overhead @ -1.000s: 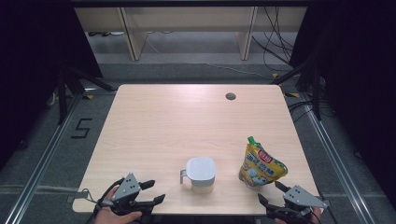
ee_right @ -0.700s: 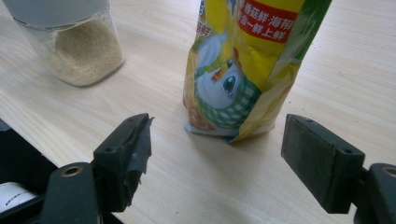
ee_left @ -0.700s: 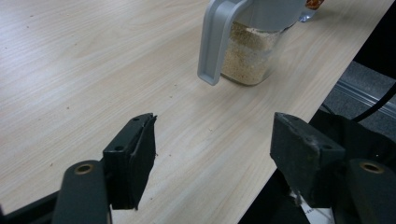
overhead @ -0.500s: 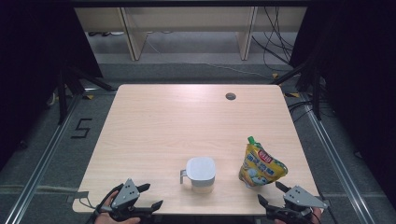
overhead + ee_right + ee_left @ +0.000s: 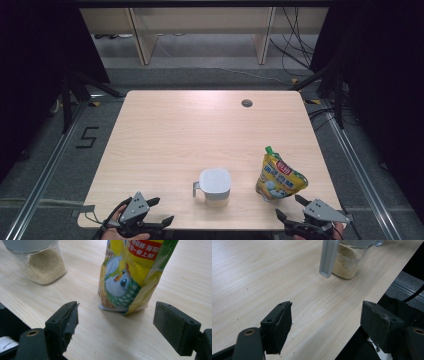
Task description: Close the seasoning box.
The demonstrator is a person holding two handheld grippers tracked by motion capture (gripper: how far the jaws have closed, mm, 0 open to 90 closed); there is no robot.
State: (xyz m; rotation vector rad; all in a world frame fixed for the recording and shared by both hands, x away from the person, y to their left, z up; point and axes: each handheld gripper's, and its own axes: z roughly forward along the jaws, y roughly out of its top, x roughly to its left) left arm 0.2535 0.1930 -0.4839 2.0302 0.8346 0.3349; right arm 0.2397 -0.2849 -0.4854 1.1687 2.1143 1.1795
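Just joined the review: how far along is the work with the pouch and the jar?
Nothing looks done: the yellow pouch stands upright and the lidded jar of granules sits beside it, apart. Both the left gripper and right gripper wait at the near edge, jaws open, empty. All handling remains.

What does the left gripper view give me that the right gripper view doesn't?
Left gripper view: the jar's grey handle and the table's near edge, with the left gripper open over bare wood.
Right gripper view: the yellow spouted pouch standing upright just ahead of the open right gripper.
Both: the clear jar of pale granules on the wooden tabletop.
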